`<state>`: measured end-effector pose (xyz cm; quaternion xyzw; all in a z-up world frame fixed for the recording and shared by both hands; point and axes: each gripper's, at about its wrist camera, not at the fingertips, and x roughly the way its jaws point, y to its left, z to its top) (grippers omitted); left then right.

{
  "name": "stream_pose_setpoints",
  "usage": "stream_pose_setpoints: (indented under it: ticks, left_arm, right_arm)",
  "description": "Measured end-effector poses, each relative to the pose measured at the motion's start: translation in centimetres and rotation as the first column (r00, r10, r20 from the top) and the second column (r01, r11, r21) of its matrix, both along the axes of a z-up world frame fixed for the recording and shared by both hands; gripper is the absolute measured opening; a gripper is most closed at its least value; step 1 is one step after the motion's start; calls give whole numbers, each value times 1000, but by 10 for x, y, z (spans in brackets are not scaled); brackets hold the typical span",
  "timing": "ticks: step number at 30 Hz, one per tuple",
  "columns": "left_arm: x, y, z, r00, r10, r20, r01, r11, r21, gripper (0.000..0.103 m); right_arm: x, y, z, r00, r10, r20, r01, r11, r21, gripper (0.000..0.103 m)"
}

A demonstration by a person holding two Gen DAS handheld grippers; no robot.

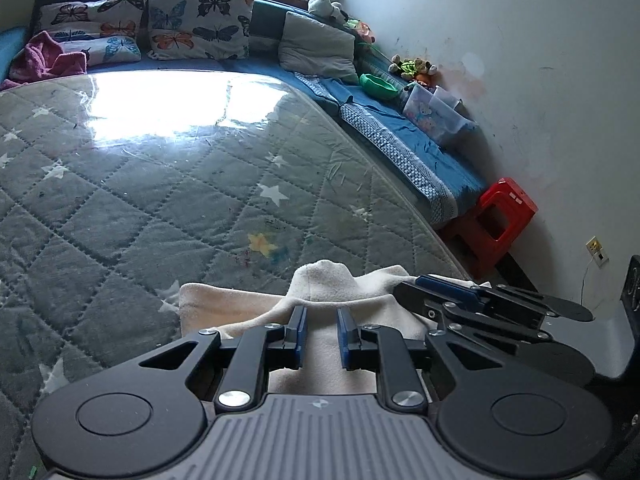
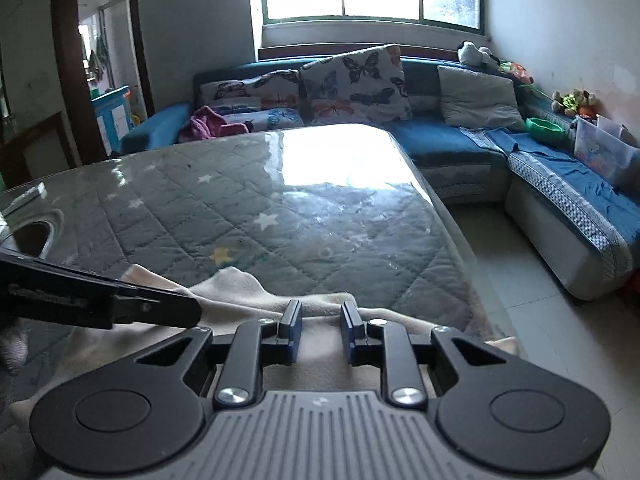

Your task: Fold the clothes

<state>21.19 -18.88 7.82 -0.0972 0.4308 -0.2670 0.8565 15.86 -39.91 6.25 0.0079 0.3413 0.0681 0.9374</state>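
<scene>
Cream garment (image 1: 240,304) bunched at table's (image 1: 160,200) near edge, long axis crosswise. Left gripper (image 1: 322,318) and right gripper (image 2: 320,316): fingers slightly parted over cloth, grip unclear.

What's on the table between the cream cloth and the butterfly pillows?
Nothing: bare star-quilted tabletop runs from the cream cloth toward the butterfly pillows, shown in both wrist views.

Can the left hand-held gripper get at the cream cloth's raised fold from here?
Probably yes. The left hand-held gripper is already over the cream cloth, its raised fold just ahead, with nothing between.
</scene>
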Motion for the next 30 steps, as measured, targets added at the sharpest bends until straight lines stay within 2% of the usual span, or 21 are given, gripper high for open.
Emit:
stream_pose_setpoints:
  ticks: [3,5,6,7,9,11,13,15,19,24,25,30]
  left_arm:
    - [-2,1,2,1000,2,4,-2,1000,-2,18]
    - [-6,1,5,1000,-1,15,1,1000,9,20]
    - [-8,2,7,1000,-3,22,3,1000,16,25]
    - [-12,0,9,1000,-4,31,3,1000,23,29]
    - [-20,1,14,999,-8,51,6,999,38,31]
    - [-29,2,19,997,-13,71,9,999,50,34]
    - [-37,5,22,996,-12,87,7,998,58,44]
    - [-46,8,25,995,-14,102,7,998,70,44]
    - [-64,16,28,991,-8,132,-5,996,93,53]
    - [-83,33,29,989,15,149,-29,995,95,61]
    - [-88,37,30,988,21,152,-35,995,92,63]
    - [-110,51,31,983,41,181,-59,994,97,78]
  right_arm:
    - [-2,2,3,1000,-4,10,4,1000,0,22]
    - [-5,3,6,1000,0,15,0,1000,-7,27]
    - [-8,5,7,1000,3,18,-3,1000,-6,34]
    - [-11,6,9,1000,6,21,-6,1000,-5,36]
    - [-17,9,12,1000,10,26,-10,1000,-4,36]
    - [-24,13,13,1000,13,29,-13,1000,-3,43]
    - [-33,16,15,999,12,33,-12,1000,0,48]
    - [-42,19,16,999,13,37,-13,1000,4,52]
    - [-62,25,18,999,6,40,-7,1000,19,61]
    - [-84,33,19,999,0,42,-1,1000,20,70]
    - [-88,35,20,999,-1,44,0,1000,24,75]
    - [-106,45,21,998,-12,61,11,1000,19,85]
